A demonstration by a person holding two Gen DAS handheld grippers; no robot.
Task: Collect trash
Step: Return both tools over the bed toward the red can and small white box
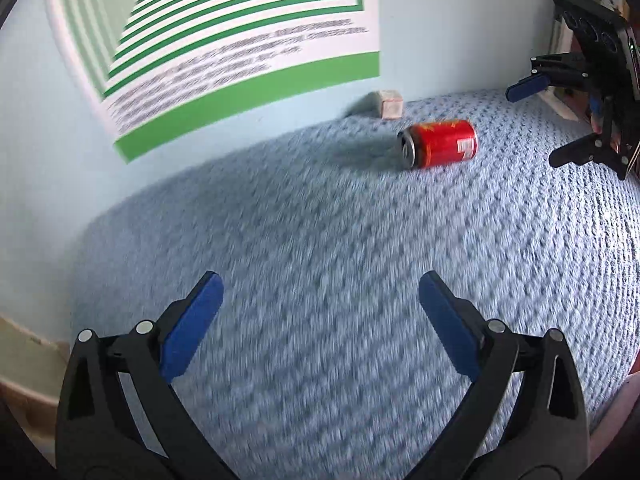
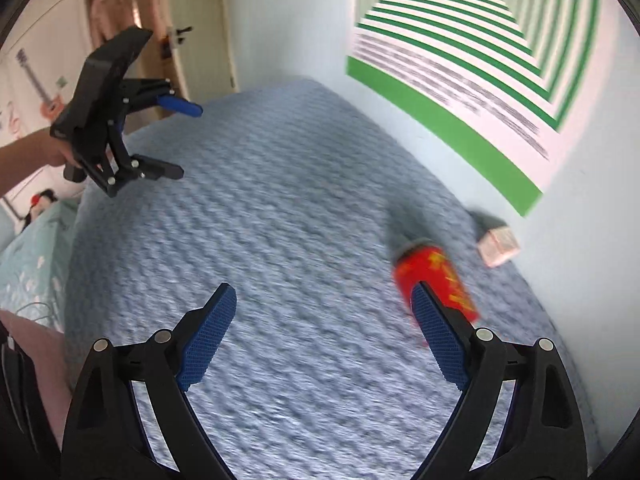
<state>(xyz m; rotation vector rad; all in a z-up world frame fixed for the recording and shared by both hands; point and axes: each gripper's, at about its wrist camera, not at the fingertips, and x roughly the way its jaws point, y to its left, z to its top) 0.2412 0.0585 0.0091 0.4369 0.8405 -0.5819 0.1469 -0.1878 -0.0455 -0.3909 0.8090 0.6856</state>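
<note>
The left tongs (image 1: 320, 292) stand wide apart with nothing between the blue pads, tilted down over a blue-grey knitted bed cover (image 1: 320, 240). The right tongs (image 2: 324, 304) are likewise spread and empty; their right-hand pad overlaps the red can (image 2: 436, 276) in that view, though contact cannot be told through the blur. The can lies on its side on the cover, with yellow markings and a white barcode patch, its lettering too smeared to read. Just beyond it a small pale box (image 1: 387, 105) rests against the light blue wall. On the wall hangs a poster (image 1: 240, 40) of green and white stripes with grey text, unreadable. A hand (image 2: 56, 152) grips the left tool from behind.
</note>
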